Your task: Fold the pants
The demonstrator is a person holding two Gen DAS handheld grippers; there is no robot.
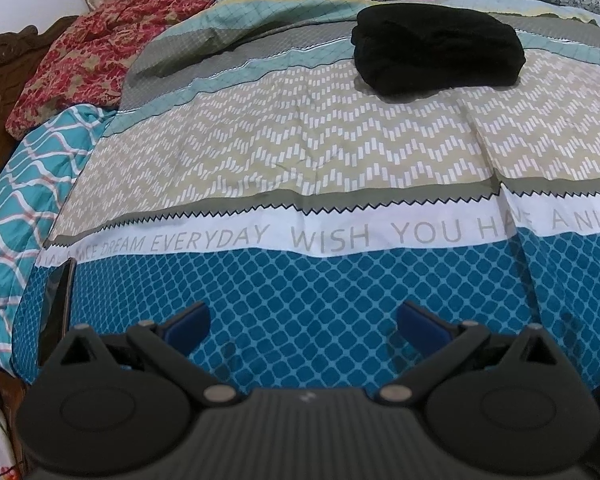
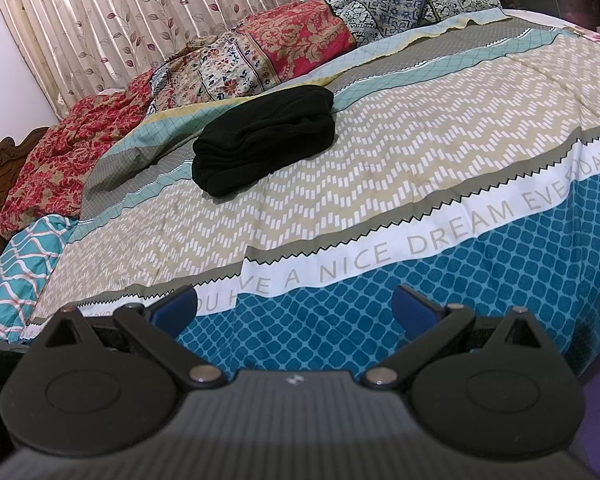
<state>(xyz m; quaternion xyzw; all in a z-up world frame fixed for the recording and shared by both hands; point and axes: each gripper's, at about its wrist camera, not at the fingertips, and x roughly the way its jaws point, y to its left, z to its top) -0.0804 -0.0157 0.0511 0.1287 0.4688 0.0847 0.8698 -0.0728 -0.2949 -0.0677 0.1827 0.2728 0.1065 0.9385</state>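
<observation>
Black pants (image 1: 438, 54) lie folded into a compact bundle on the far part of the patterned bedspread (image 1: 300, 160). They also show in the right wrist view (image 2: 266, 140), left of centre. My left gripper (image 1: 303, 320) is open and empty, held over the blue near edge of the bed, well short of the pants. My right gripper (image 2: 296, 304) is open and empty too, over the blue band near the printed words, far from the pants.
Crumpled red floral and patchwork bedding (image 2: 260, 56) is piled along the far side. A teal wavy-pattern cloth (image 1: 20, 200) lies at the left edge. A carved wooden headboard (image 1: 0, 76) stands at the left, a curtain (image 2: 120, 12) behind. A dark phone-like slab (image 1: 58, 308) lies near the left corner.
</observation>
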